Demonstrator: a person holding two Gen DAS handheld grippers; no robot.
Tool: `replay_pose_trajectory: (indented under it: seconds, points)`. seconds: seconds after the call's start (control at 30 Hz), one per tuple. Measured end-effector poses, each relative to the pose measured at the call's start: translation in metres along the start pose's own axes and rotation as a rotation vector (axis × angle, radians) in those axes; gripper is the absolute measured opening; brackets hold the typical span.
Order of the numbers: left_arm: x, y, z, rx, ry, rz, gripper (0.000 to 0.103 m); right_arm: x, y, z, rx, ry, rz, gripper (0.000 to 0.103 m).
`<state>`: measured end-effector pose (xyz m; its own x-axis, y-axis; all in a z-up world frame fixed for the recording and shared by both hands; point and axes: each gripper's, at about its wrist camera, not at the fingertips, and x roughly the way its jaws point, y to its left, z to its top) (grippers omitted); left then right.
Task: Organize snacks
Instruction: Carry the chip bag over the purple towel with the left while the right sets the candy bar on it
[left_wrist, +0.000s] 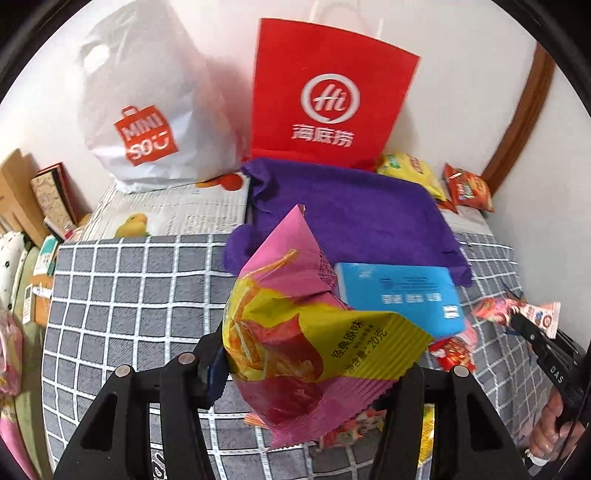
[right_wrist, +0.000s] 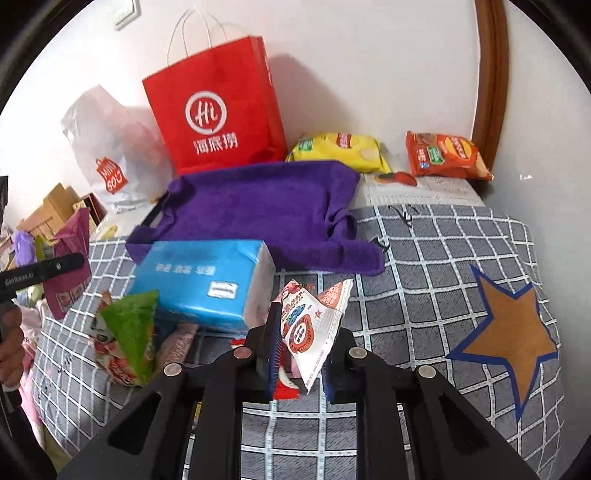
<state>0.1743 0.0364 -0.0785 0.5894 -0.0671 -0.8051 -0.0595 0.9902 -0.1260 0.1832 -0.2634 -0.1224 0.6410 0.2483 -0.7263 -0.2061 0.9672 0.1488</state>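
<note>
Held aloft in left gripper (left_wrist: 310, 373): puffy pink-and-yellow snack bag (left_wrist: 295, 332), over the checked table (left_wrist: 129, 295). Clamped in right gripper (right_wrist: 299, 365): small white candy packet (right_wrist: 314, 325). Both likely light, crinkly, slippery; best pinched at crimped seams, gently.

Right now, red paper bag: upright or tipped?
Upright. The red paper bag stands on its base against the wall behind the purple towel, white handles pointing up. Contents: cannot tell.

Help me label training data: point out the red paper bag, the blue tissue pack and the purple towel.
red paper bag (right_wrist: 218, 122): right wrist view, front panel logo.
blue tissue pack (right_wrist: 203, 277): right wrist view, top face.
purple towel (left_wrist: 351, 210): left wrist view, flat middle.
</note>
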Motion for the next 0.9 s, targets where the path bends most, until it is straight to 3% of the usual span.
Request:
replay_pose_trajectory:
  seconds: [0.4, 0.9]
  points:
    - [0.002, -0.016, 0.032, 0.062, -0.019, -0.058, 0.054, -0.008, 0.023, 0.045, 0.006, -0.057, -0.023, 0.018]
    - [0.063, -0.019, 0.105, 0.093, -0.011, -0.057, 0.054, 0.056, 0.033, 0.127, -0.023, -0.080, -0.046, 0.018]
